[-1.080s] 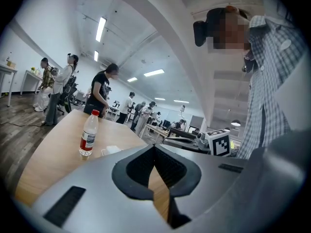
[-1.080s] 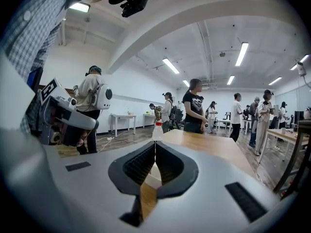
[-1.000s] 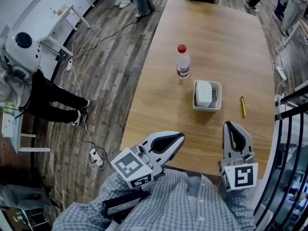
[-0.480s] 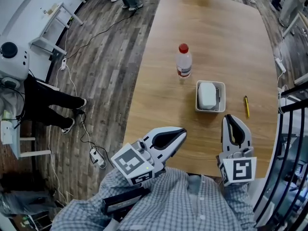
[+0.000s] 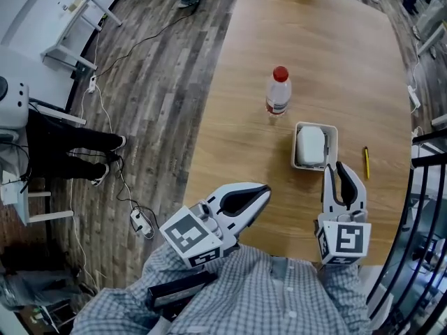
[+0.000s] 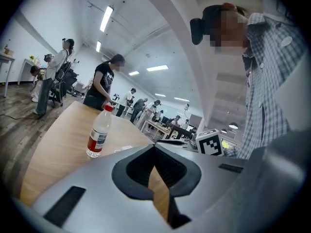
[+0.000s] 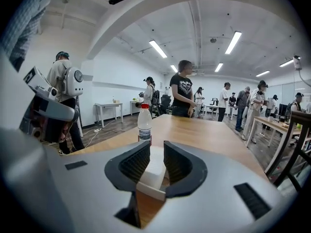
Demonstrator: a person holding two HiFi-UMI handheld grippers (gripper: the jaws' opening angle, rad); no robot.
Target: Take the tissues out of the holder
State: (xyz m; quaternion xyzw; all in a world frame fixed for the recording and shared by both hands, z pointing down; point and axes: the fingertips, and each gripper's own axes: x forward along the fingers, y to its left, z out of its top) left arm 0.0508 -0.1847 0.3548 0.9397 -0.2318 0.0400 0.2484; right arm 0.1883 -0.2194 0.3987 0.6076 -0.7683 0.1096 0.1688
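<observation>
A white holder (image 5: 334, 132) stands on the wooden table (image 5: 314, 40) with a white pack of tissues (image 5: 311, 145) lying in it. My right gripper (image 5: 340, 167) hovers just short of the holder's near edge. Its jaws have just been opening and stand slightly apart, with nothing gripped. In the right gripper view the gripper (image 7: 156, 149) points at the holder (image 7: 148, 188), and the tissues (image 7: 155, 171) show through the gap. My left gripper (image 5: 262, 189) hangs over the table's near left part, shut and empty; its tips (image 6: 154, 147) meet.
A clear water bottle with a red cap (image 5: 279, 91) stands beyond and left of the holder, also the bottle (image 7: 144, 123) in the right gripper view. A yellow pencil (image 5: 364, 162) lies right of the holder. Black railing (image 5: 419, 208) borders the right side. People stand around the room.
Both grippers have moved forward over the table. The right one has closed in on the holder's near edge and its jaws have parted a little.
</observation>
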